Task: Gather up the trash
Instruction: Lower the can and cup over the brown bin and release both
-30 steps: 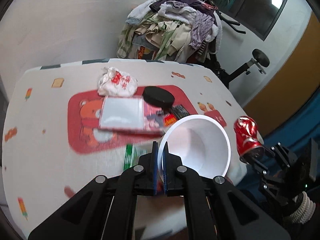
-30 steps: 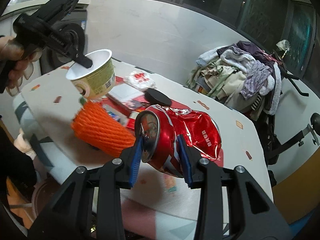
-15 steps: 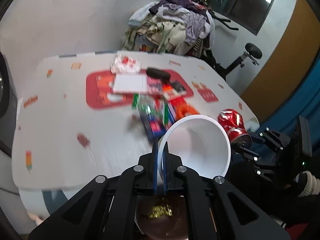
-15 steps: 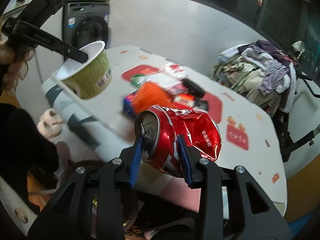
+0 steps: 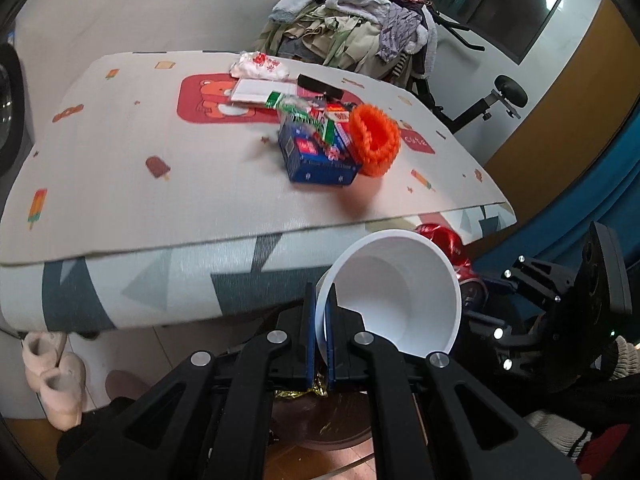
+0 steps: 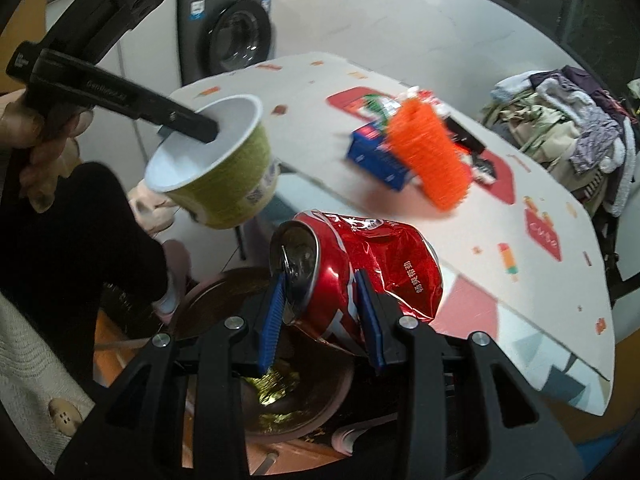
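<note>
The left gripper (image 5: 320,336) pinches the rim of a paper cup (image 5: 394,296), one blue pad inside the wall and one outside, the cup's white inside facing the camera. Seen from the right wrist, the same cup (image 6: 224,172) has a green outside and hangs tilted in the air, off the near edge of the table (image 6: 520,240). The right gripper (image 6: 322,316) is clamped on a crushed red can (image 6: 360,276), its blue pads pressing the can's sides near the top end, the pull-tab end turned toward the camera. In the left wrist view the can (image 5: 444,240) shows just behind the cup. Below both tools sits a round brown bin (image 6: 288,392) on the floor with a scrap of gold foil (image 6: 276,384) inside; the can is above the bin and the cup is above and to the left of it. Ahead of the grippers, on the table, lie an orange foam net (image 5: 374,140) touching a blue box (image 5: 316,156), with a green wrapper (image 5: 304,114) on top of the box and a white crumpled bag (image 5: 258,66) farther back. A heap of clothes (image 5: 360,28) stands beyond the table.
</note>
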Demonstrator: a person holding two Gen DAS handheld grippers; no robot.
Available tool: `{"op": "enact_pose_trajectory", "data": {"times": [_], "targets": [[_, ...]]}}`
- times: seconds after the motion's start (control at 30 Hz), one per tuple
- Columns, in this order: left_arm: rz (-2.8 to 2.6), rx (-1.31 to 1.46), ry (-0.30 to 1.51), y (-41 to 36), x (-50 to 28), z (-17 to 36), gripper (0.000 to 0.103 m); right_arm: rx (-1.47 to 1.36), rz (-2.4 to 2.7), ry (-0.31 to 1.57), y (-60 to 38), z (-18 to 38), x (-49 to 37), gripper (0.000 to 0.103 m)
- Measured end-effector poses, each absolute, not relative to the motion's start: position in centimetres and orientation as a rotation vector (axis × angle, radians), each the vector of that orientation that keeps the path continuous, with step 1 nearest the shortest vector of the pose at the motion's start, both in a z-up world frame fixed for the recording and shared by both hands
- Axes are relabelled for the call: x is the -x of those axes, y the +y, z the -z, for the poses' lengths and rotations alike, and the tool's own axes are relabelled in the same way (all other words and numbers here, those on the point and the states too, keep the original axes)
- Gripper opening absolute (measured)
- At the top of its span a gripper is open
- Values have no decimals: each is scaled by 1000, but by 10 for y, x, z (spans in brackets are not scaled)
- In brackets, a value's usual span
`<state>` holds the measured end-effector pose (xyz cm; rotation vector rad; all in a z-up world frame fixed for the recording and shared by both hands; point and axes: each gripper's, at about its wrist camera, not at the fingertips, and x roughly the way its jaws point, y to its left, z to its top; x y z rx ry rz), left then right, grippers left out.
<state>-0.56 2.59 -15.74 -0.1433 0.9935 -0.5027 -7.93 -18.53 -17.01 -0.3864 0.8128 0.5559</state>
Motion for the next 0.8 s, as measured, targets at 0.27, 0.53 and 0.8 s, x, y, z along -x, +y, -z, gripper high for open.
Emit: {"op": "enact_pose_trajectory", "data": {"times": [0.27, 0.53, 0.8], "targets": [[456, 153, 999, 36, 26, 175, 5, 362, -613, 914, -175, 202, 86, 38], [430, 157, 983, 46, 37, 177, 5, 354, -620, 923, -165, 205, 82, 76], [473, 48, 974, 26, 43, 185, 5, 299, -463, 779, -189, 181, 76, 97]]}}
